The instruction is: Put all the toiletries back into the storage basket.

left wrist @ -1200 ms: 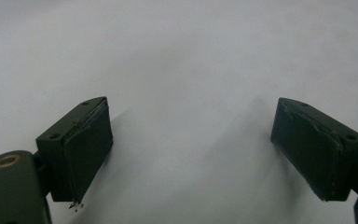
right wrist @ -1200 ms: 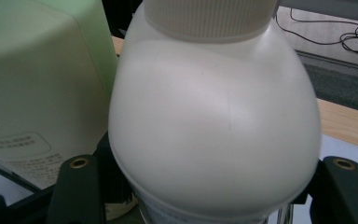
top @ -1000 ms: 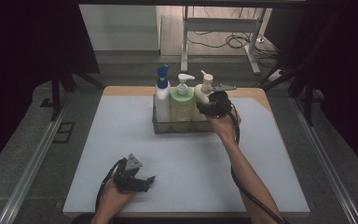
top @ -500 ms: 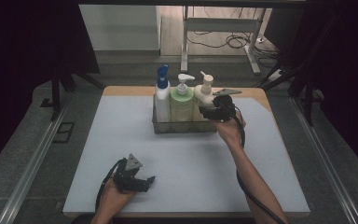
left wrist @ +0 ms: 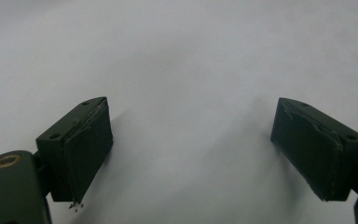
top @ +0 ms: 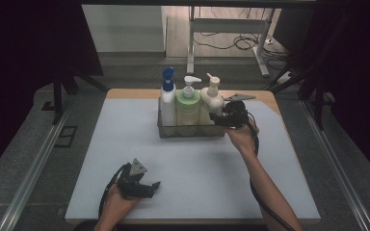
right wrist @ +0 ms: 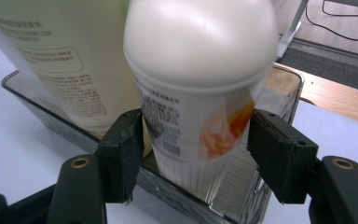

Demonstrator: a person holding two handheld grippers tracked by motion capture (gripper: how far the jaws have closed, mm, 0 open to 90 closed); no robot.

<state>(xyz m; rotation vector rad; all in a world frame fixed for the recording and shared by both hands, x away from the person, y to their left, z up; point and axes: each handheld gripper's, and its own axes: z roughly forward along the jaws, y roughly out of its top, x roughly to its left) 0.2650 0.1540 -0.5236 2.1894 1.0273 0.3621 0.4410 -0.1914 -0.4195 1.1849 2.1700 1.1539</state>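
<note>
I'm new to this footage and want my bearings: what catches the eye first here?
Three pump bottles stand in a row in a clear tray at the far side of the table. The right gripper has its jaws around the cream bottle at the tray's right end, nearly touching it. The left gripper rests open on the bare white tabletop, near the front edge.

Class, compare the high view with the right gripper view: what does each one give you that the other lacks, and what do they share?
High view: the blue-capped white bottle at the row's far end, and the left tool low near the white table's front edge. Right gripper view: the small print and orange picture on the cream plastic pump bottle, with the right tool's black jaws flanking its body. Shared: that cream bottle standing in the clear rectangular tray.
</note>
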